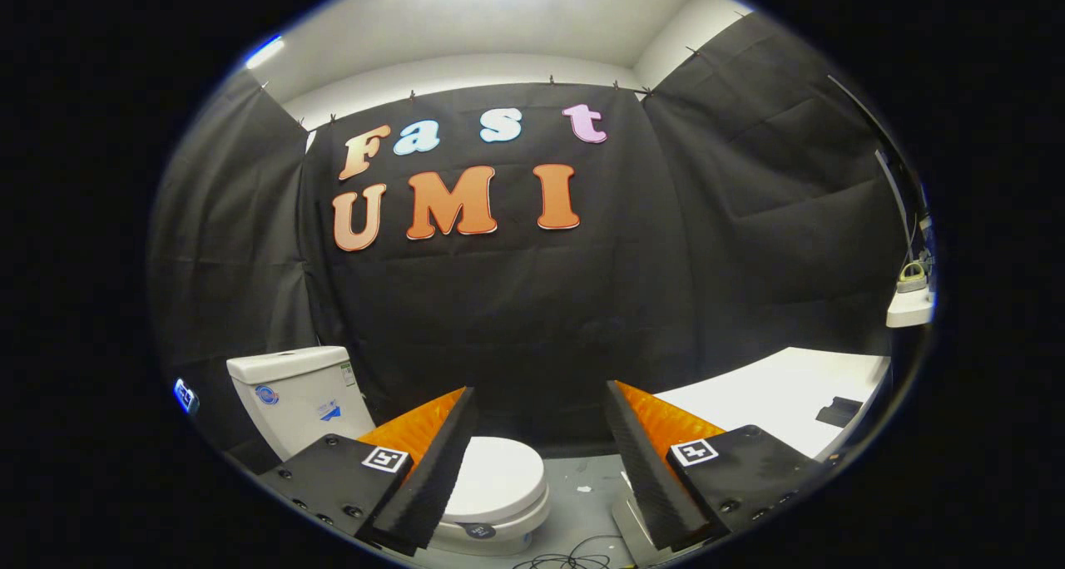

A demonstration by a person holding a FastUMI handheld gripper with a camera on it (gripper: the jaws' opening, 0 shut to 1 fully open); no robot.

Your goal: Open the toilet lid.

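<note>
- The toilet [399,436] stands on the grey floor [582,486] against the black booth wall; it is white, with its tank [295,394] behind the left finger.
- A white counter [782,403] runs along the right side, well apart from the toilet, so I treat it as no part of this step.
- My gripper [541,469] hangs above the bowl with its fingers spread wide and nothing between them.
- The toilet lid [495,477] lies closed and flat, below and just ahead of the fingers, partly hidden by the left one, and not touched yet.
- To do this well, I judge I should come down to the lid's front rim, hook one finger under the lip, then lift in an arc toward the tank, not straight up.
- Loose cables [574,556] lie on the floor near the bowl's base; I want to keep clear of them.
</note>
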